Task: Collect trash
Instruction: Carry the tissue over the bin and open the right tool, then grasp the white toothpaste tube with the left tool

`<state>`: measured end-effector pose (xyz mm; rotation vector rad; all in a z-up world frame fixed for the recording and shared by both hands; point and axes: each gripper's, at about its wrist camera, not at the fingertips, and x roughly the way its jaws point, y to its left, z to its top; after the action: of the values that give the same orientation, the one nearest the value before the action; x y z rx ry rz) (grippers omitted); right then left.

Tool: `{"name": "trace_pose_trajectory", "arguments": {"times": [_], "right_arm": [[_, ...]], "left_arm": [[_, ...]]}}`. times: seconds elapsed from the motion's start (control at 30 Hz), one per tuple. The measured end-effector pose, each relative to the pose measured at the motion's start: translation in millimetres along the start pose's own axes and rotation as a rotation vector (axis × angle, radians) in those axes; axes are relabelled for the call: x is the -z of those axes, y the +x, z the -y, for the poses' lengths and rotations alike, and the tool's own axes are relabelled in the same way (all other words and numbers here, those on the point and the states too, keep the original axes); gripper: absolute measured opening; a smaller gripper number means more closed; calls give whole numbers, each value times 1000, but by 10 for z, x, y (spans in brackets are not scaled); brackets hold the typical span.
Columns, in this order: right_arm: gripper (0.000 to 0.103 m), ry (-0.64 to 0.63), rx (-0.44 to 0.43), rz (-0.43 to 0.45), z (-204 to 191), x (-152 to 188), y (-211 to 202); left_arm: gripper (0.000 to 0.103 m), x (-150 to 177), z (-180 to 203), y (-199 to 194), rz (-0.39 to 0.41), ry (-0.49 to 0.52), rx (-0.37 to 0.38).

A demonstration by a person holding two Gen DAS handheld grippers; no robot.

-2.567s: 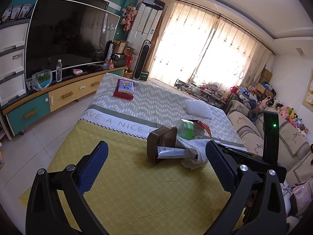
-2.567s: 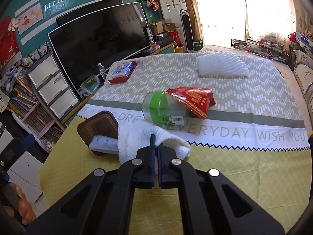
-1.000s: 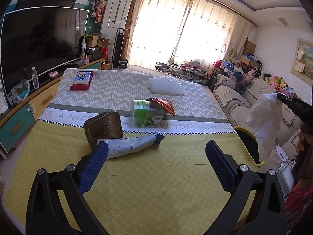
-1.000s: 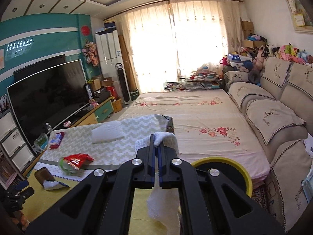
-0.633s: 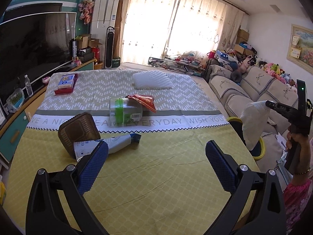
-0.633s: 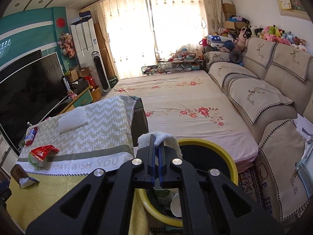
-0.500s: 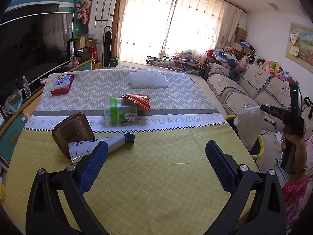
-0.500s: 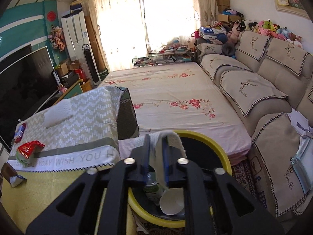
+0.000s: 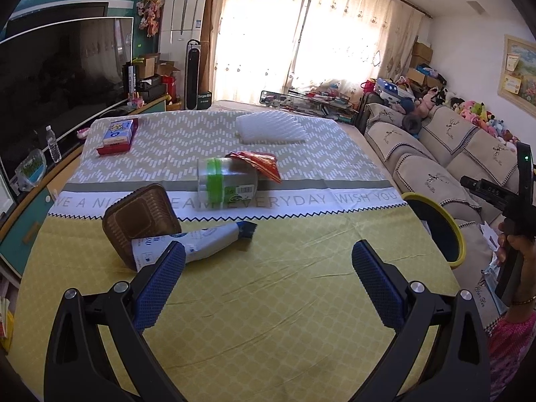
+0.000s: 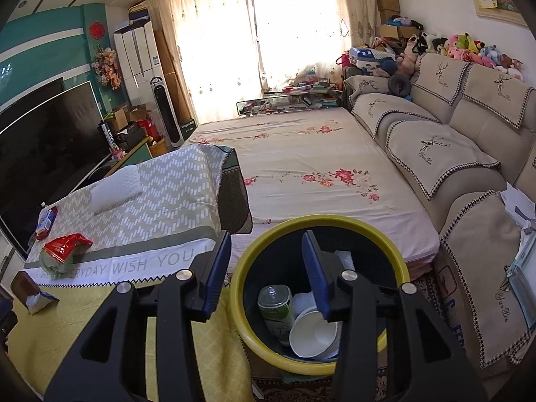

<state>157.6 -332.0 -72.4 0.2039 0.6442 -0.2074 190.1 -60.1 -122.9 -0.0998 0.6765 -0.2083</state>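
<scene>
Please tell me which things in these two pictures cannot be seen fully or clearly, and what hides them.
- Yellow-rimmed black trash bin: right wrist view, the open right gripper covers part of its inside; left wrist view, the table edge hides its lower part.
- White tissue in the bin: mostly behind a gripper finger.
- White squeeze tube: left wrist view, one end behind the left gripper.
- Green-lidded clear plastic jar: label print too small to read.

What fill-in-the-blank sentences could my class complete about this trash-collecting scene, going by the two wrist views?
1. The rim of the trash bin is coloured ____.
2. The right gripper hovers over the bin with ____ between its open jaws.
3. The red snack wrapper rests against the jar with the ____ band.
4. Inside the bin, a white paper ____ lies beside the can.

Missing words: yellow; nothing; green; cup
</scene>
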Motion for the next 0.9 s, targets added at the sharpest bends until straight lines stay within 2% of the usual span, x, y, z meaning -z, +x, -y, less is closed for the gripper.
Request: {"name": "trace_pose_trajectory", "arguments": {"times": [0.1, 0.2, 0.4, 0.57, 0.67, 0.9], "right_arm": [[42, -10, -18, -6, -90, -1, 18], [42, -20, -33, -20, -169, 10, 65], [42, -39, -52, -43, -278, 36, 144], [42, -42, -56, -58, -317, 45, 211], [42, -45, -60, -65, -338, 50, 248], [43, -50, -69, -77, -404, 48, 301]], "left_arm": [[98, -35, -163, 50, -4, 2, 0], [98, -96, -267, 134, -9, 34, 42], [91, -194, -234, 321, -37, 184, 113], [90, -185, -74, 476, -70, 344, 104], [84, -170, -3, 595, -104, 431, 108], [76, -205, 6, 860, -177, 502, 102]]}}
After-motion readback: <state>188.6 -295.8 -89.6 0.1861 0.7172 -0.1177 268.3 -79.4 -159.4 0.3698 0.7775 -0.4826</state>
